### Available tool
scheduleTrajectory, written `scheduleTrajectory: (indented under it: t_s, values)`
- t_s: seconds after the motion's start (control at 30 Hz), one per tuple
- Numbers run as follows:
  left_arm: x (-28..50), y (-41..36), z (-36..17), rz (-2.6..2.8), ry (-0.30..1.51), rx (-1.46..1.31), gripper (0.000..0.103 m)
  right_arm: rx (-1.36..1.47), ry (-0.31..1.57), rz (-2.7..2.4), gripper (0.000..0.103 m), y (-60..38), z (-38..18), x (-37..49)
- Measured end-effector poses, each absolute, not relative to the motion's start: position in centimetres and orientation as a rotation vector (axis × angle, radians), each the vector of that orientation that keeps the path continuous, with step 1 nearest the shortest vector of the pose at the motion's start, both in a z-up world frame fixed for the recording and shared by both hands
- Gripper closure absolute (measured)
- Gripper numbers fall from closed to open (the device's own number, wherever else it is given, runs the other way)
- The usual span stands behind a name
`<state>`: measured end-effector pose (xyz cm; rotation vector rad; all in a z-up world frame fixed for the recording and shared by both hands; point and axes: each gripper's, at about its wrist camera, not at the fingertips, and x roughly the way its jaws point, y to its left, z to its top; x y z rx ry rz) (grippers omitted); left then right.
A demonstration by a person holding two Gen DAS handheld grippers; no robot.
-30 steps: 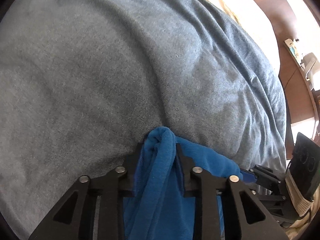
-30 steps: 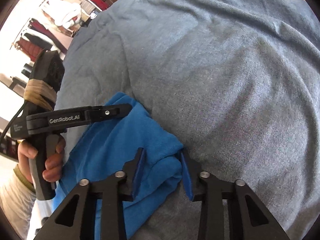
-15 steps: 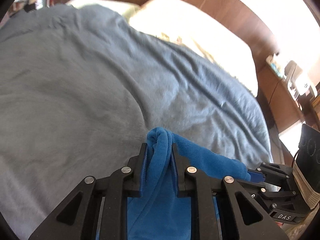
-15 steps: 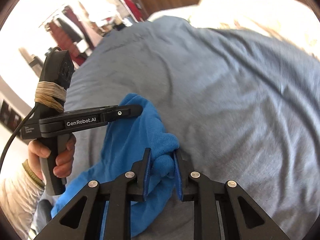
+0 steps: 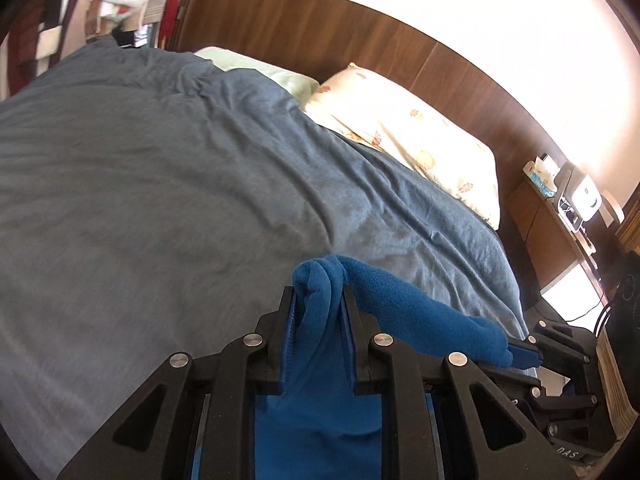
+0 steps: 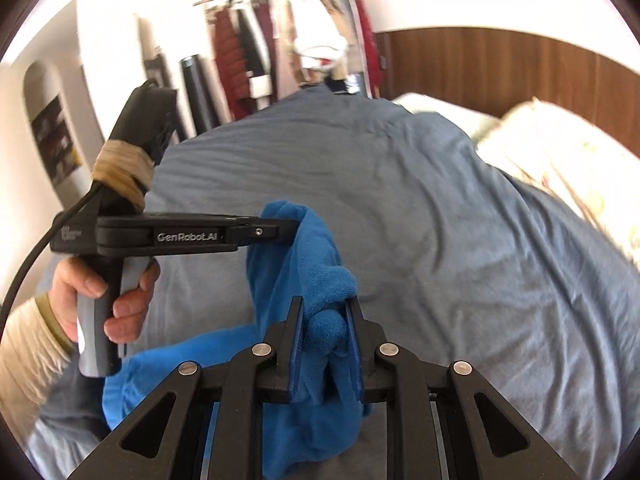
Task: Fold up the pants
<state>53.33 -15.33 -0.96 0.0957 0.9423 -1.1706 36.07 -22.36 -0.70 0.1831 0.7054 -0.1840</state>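
Two grips on the blue fleece pants (image 5: pixel 420 312), both off the bed (image 5: pixel 160 200): your left gripper (image 5: pixel 318 304) has its fingers nearly shut on a bunched fold, your right gripper (image 6: pixel 326 320) pinches another lump. Fleece is thick, so a shallow bite could slip. Plenty of open blanket ahead; mind the pillow (image 5: pixel 420 140) and the bed's right edge.

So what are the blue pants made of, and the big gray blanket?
The blue pants look like fleece: fuzzy, matte and thick, bunching in soft rolls where each gripper pinches them. The gray blanket looks like a thinner brushed or knit fabric, maybe cotton: flat, dull, with fine wrinkles. Neither can be told for sure by sight.
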Motion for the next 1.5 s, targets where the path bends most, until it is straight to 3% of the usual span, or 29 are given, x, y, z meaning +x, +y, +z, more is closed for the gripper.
scheduleTrajectory:
  t_s: [0.8,1.2,1.5]
  values:
    - [50.6,7.9,-4.6,-0.966,0.986,0.035,0.086,-0.029,0.784,0.121,0.085,-0.8,-2.5,35.4]
    - [48.8,11.9,-8.4,-0.862,1.094,0.062,0.088,-0.083,0.902,0.248,0.085,3.9,-6.4,34.7]
    - [47.7,11.0,-8.3,-0.853,1.089,0.302,0.089,-0.089,0.971,0.309,0.085,4.3,-8.0,33.8]
